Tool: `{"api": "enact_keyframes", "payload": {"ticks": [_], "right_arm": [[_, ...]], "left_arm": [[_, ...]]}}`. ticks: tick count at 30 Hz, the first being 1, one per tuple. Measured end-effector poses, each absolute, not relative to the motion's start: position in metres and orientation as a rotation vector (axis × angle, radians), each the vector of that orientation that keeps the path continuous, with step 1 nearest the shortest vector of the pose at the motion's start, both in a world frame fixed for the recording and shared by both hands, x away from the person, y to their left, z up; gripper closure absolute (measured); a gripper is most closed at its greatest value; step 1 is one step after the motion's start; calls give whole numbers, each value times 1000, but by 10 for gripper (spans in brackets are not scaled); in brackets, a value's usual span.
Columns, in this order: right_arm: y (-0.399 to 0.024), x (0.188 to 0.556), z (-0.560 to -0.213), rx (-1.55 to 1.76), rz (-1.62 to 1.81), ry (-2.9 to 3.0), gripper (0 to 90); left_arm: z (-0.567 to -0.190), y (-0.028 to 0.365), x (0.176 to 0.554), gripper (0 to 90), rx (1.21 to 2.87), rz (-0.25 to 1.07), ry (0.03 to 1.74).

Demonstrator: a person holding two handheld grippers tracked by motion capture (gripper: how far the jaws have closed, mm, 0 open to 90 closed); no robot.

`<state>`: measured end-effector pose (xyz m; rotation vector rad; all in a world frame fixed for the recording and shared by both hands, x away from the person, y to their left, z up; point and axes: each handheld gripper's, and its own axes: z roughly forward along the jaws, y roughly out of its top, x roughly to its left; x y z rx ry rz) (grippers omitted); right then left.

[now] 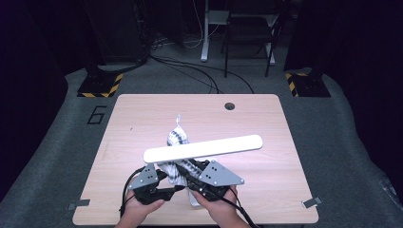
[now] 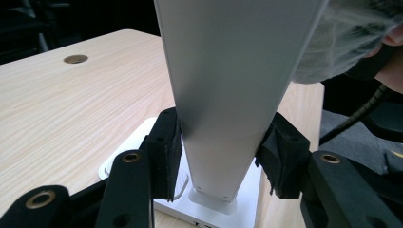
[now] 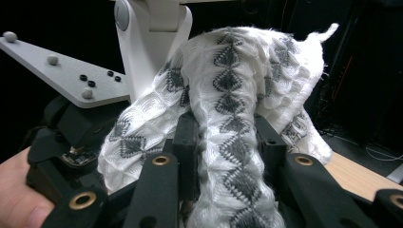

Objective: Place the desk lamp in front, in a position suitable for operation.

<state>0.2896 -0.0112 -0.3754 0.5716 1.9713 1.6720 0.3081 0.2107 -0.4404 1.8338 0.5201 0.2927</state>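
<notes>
A white desk lamp stands near the table's front edge, its long head bar (image 1: pixel 204 148) lying level above both grippers. My left gripper (image 1: pixel 165 176) (image 2: pixel 223 147) is shut on the lamp's upright post (image 2: pixel 223 95), one pad on each side, just above the flat white base (image 2: pixel 247 209). A white cloth with a grey diamond pattern (image 1: pixel 178 137) (image 3: pixel 233 80) is draped against the post (image 3: pixel 152 42). My right gripper (image 1: pixel 191 175) (image 3: pixel 225 137) is shut on a bunched fold of this cloth. The left gripper's grey plate (image 3: pixel 66 71) shows close beside it.
The wooden table (image 1: pixel 142 118) has a round cable hole (image 1: pixel 230 106) (image 2: pixel 75 59) near its far edge. A person's covered head (image 2: pixel 351 33) leans in close behind the lamp. Beyond the table, on the floor, are cables, a chair (image 1: pixel 247 33) and hazard-striped stand feet (image 1: pixel 97 85).
</notes>
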Motion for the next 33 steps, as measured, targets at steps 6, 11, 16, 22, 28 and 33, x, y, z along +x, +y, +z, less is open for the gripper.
{"api": "enact_keyframes", "payload": {"ticks": [6,11,16,22,28,33], "right_arm": [[-8,295,-374,565,1655,1977,681],[-5,296,-374,556,1658,1982,682],[-5,295,-374,555,1662,1974,681],[-5,295,-373,556,1665,1972,682],[-3,295,-372,555,1666,1976,681],[1,293,-370,547,1685,1954,686]], "left_arm": [[-440,213,308,535,1822,333,592],[-441,218,310,531,1823,303,553],[-445,222,321,508,1769,236,479],[-444,221,330,510,1783,193,432],[-443,217,323,523,1788,233,463],[-441,215,319,526,1799,269,478]]}}
